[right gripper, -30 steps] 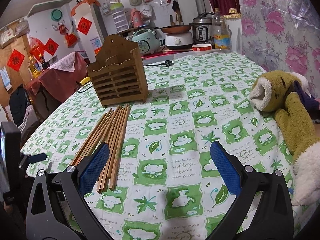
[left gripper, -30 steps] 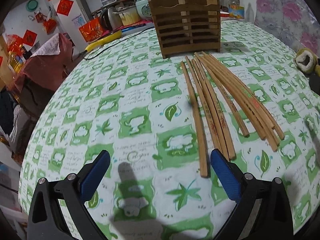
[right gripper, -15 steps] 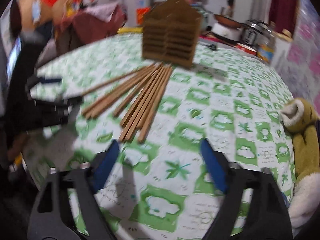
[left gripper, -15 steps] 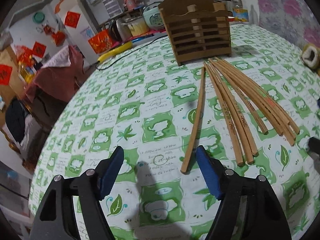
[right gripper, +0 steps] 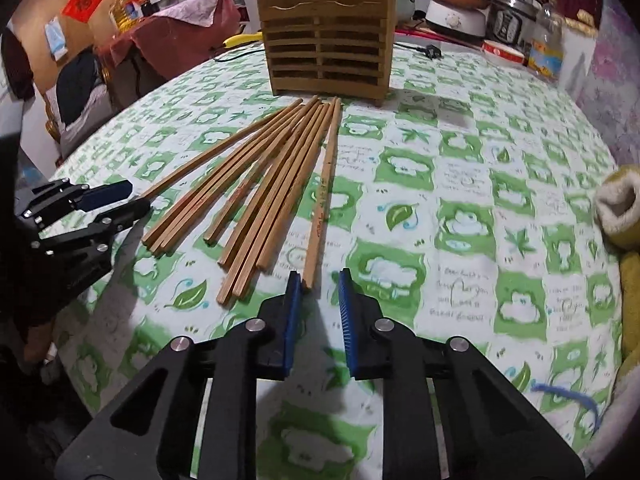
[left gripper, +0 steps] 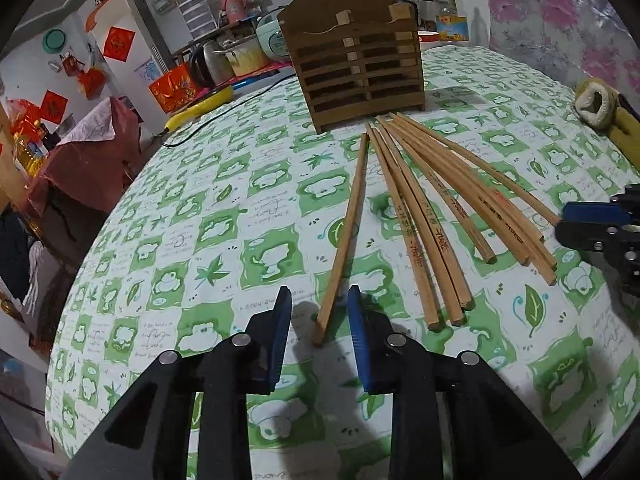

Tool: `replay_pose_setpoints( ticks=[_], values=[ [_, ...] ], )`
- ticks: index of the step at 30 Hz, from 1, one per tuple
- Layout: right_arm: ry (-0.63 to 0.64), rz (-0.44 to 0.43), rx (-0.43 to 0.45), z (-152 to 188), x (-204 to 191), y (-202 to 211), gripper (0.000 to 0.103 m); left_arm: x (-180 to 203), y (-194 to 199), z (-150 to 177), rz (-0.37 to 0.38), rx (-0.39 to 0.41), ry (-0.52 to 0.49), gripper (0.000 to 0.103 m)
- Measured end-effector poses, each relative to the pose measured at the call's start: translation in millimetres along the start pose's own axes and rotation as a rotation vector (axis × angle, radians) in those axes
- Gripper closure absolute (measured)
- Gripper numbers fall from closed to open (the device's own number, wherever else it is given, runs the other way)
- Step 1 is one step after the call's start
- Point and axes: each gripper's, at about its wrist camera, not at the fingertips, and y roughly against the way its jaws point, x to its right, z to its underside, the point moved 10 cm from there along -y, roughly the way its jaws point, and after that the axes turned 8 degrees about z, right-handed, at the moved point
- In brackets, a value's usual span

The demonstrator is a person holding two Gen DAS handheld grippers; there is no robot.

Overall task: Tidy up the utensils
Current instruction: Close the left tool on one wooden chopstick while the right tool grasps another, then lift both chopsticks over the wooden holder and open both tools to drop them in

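Several wooden chopsticks [left gripper: 436, 204] lie fanned on the green-and-white tablecloth in front of a brown slatted wooden holder [left gripper: 360, 68]. My left gripper [left gripper: 318, 312] is low over the table, jaws partly closed, with the near end of the leftmost chopstick [left gripper: 346, 232] between its pads but not clamped. My right gripper [right gripper: 318, 286] is likewise partly closed around the near end of the rightmost chopstick [right gripper: 324, 192], which sits against the left pad. The holder [right gripper: 326, 56] stands upright behind the chopsticks. Each gripper shows in the other's view: right [left gripper: 600, 228], left [right gripper: 84, 208].
A yellow-green plush toy [right gripper: 620, 216] lies at the table's right edge. A black cable [left gripper: 224, 120] and a yellow object [left gripper: 200, 108] lie at the far left. Kitchen appliances and a bottle [right gripper: 546, 48] stand behind the table. The table edge curves close on the left.
Both grippers moved forward and down to chopstick ends and narrowed their jaws from wide open. The right gripper swung left toward the chopsticks. The leftmost chopstick has shifted apart from the bundle.
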Motion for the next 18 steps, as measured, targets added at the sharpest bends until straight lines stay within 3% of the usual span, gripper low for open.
replay_pose_setpoints(
  ticks=[1, 2, 7, 10, 18],
  values=[
    [0.022, -0.003, 0.005, -0.7, -5.6, 0.5, 0.095, 2.6, -0.5, 0.1, 0.030, -0.002, 0.003, 0.093],
    [0.034, 0.008, 0.010, -1.6, -7.2, 0.2, 0.095, 5.8, -0.2, 0.8, 0.069, -0.003, 0.008, 0.096],
    [0.008, 0.051, 0.093, -10.0, 3.7, 19.6, 0.096, 3.2, 12.0, -5.4, 0.162, 0.003, 0.080, 0.097],
    [-0.004, 0.062, 0.181, -29.2, 10.2, 48.7, 0.096, -2.2, 30.5, -21.8, 0.143, 0.048, 0.068, 0.097],
    [-0.033, 0.090, 0.394, -114.6, 23.5, 116.4, 0.097, -11.4, 86.6, -104.9, 0.128, 0.192, 0.053, 0.097]
  ],
)
